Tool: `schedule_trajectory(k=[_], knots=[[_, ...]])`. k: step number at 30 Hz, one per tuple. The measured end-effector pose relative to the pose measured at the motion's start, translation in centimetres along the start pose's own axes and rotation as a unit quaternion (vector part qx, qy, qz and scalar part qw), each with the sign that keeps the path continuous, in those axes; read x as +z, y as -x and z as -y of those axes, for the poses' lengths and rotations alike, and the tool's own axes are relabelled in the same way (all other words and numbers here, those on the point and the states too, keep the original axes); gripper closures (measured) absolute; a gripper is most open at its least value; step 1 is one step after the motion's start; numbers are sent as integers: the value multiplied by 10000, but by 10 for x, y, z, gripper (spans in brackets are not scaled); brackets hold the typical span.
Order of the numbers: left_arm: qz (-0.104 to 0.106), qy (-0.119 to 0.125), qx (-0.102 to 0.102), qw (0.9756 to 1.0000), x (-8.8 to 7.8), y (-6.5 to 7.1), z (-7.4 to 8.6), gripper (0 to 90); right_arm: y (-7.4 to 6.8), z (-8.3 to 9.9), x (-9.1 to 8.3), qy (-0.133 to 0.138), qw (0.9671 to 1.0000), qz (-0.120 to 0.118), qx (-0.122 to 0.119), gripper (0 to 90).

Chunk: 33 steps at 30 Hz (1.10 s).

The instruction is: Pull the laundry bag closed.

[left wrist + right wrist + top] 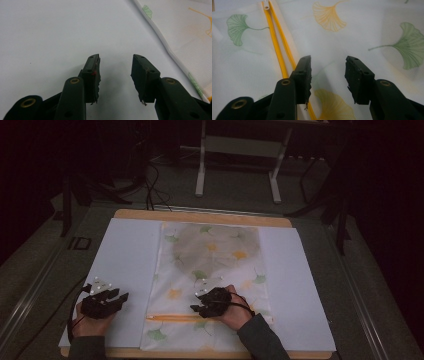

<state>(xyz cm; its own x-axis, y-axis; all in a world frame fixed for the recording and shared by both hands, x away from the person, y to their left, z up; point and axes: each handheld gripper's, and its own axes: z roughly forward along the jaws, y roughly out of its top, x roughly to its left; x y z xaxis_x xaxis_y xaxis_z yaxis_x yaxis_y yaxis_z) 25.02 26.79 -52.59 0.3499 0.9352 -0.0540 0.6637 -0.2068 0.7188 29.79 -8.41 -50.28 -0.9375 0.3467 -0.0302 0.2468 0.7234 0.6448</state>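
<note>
Over on the left, the left gripper [107, 301] is sitting low over the white sheet [125, 260] that covers the table [200, 216], a hand [90, 322] wrapped around it. In the left gripper view its jaws are standing well apart, gripping nothing, with plain white surface between them and the hemmed edge of the mesh bag [180, 32] running past at the right.

Moving to the middle, that mesh bag [210, 270], white with green and yellow ginkgo leaves, is lying flat down the centre of the table, something round and greyish showing dimly through its upper half. Its yellow zipper [180, 318] is running across the near end.

Now the right gripper [210, 302] is hovering just above that zipper line, hand [235, 312] behind it. In the right gripper view the jaws are gaping wide and holding nothing, the yellow zipper [278, 47] passing under the left jaw, its white pull [266, 6] lying farther off at the top.
</note>
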Motion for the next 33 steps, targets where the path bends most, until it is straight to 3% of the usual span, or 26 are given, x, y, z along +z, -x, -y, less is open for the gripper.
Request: schedule_trajectory(k=[10,28,30,33], knots=[[12,-22,-18,10000,0,0,0,570,-8,-12,13,-67,9988,-384,-294,528],[-5,-43,13,10000,0,1,-1,566,-22,-32,28,-208,9961,-565,-646,551],[-2,-44,23,10000,1,1,-1,565,-24,-36,32,-240,9946,-714,-710,559],[-3,-45,33,10000,1,1,-1,565,-26,-38,35,-243,9941,-759,-734,569]])
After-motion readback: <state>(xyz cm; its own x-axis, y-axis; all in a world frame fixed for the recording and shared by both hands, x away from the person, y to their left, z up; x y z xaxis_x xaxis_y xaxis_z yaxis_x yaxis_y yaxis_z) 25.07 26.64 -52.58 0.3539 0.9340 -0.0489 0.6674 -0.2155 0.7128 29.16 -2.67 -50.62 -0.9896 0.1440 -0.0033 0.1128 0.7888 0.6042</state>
